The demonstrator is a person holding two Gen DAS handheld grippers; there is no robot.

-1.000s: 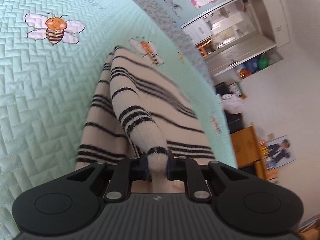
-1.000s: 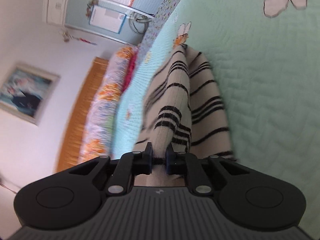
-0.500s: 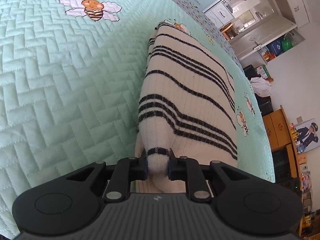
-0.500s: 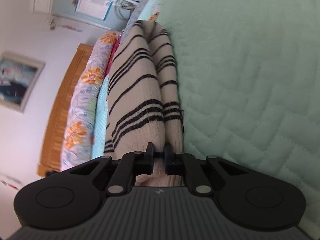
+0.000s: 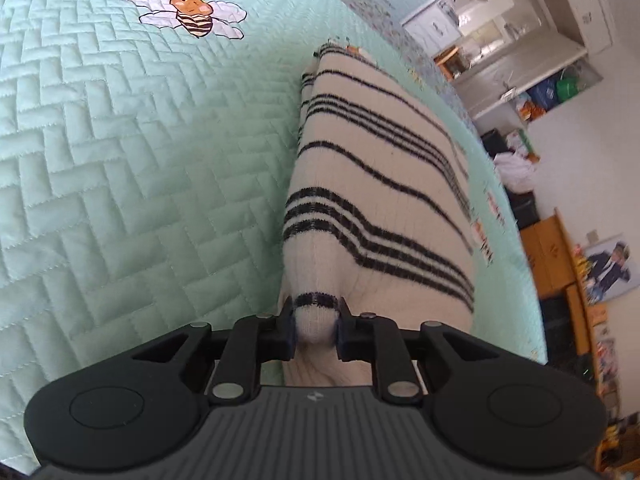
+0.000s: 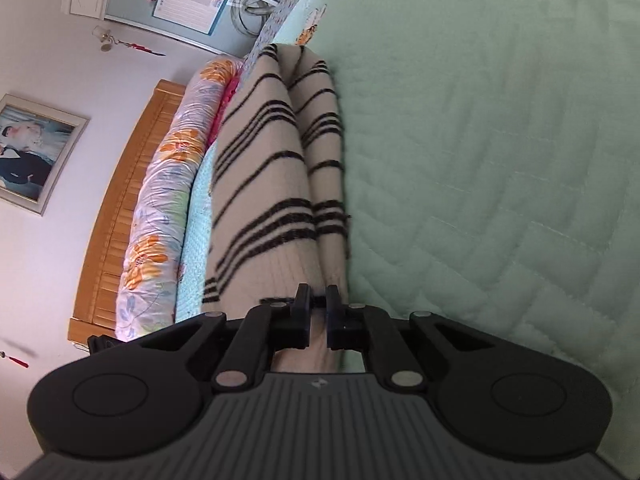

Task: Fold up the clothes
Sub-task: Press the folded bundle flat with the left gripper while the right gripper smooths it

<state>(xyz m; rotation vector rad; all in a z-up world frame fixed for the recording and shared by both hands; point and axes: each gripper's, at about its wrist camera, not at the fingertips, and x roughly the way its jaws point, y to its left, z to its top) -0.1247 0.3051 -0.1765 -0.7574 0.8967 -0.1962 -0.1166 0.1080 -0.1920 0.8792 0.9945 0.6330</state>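
A cream sweater with black stripes [image 5: 372,184] lies folded over on the mint quilted bedspread [image 5: 120,140]. My left gripper [image 5: 316,320] is shut on a bunched corner of the sweater near its hem. In the right wrist view the same sweater [image 6: 272,168] stretches away from me, doubled over lengthwise. My right gripper [image 6: 318,312] is shut on a thin edge of it. Both grippers hold the near edge low, close to the bedspread [image 6: 480,160].
A bee patch [image 5: 188,12] decorates the quilt at the far left. A floral rolled duvet [image 6: 160,200] and a wooden headboard [image 6: 116,220] run along the left in the right wrist view. Shelves and cabinets [image 5: 520,60] stand beyond the bed.
Both grippers have carried the sweater's held edge over and down toward the bed. The sweater went from a raised, draped fold to a flatter doubled layer.
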